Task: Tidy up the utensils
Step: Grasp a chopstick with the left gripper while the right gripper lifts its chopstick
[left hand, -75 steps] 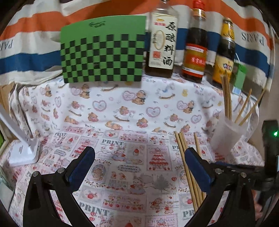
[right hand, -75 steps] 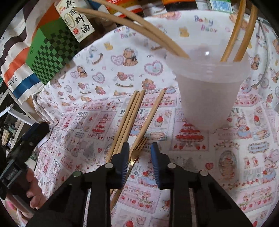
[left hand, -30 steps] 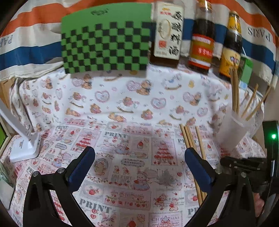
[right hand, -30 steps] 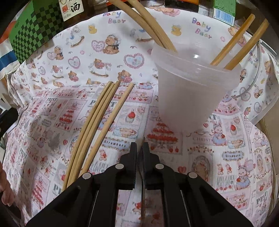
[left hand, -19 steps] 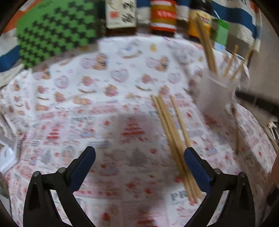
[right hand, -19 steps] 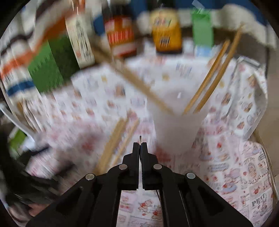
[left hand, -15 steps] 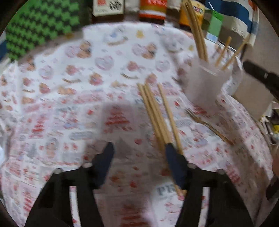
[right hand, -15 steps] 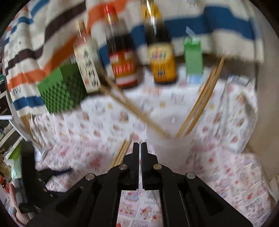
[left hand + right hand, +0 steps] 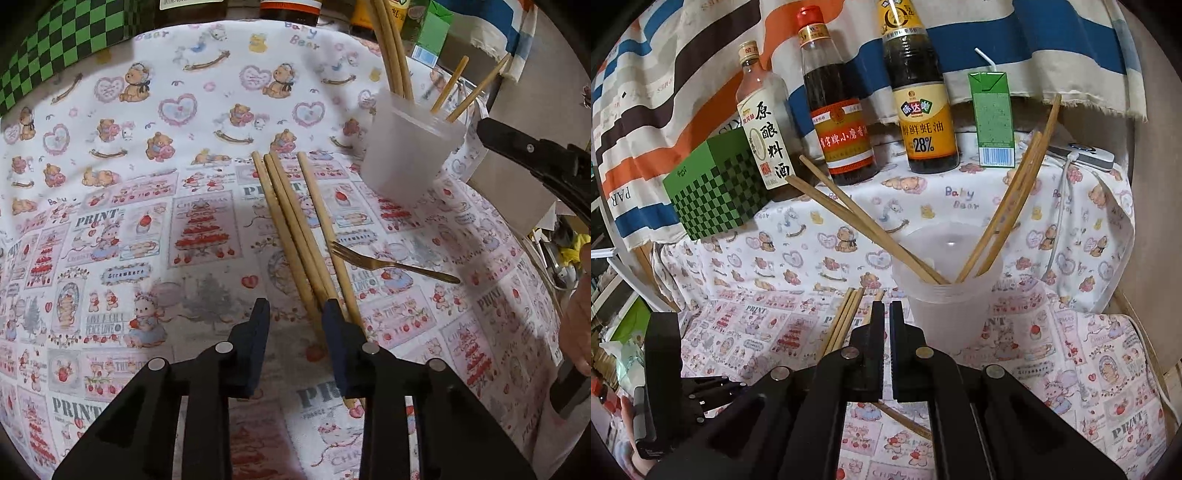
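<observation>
1. Left tongs (image 9: pixel 293 308): part open, holding nothing, low over the bench (image 9: pixel 122 206). Right-hand finger (image 9: pixel 334 321) sits on the near ends of the loose chopsticks (image 9: pixel 295 229); the other finger stands apart on the cloth.
2. Right tongs (image 9: pixel 886 312): raised beside the cup (image 9: pixel 949 295), narrow slit between the fingers, nothing visibly gripped.
3. Fork (image 9: pixel 391 263) lies flat on the bench, just right of the chopstick bundle, tines touching the rightmost stick.
4. Fork axis runs roughly left-right in the left view: tines toward the bundle, handle end toward the right edge.
5. Loose chopsticks: four, near-parallel, long axis running from the left tongs away toward the cup, fanning a little at the far ends.
6. Cup already holds several chopsticks leaning outward both ways.
7. Likely step: left grabs chopsticks. Shift right to straddle them, close across the long axis near the ends, take few at a time.
8. Lift, tip vertical, drop between the leaning sticks; avoid knocking the cup or dragging the fork.
</observation>
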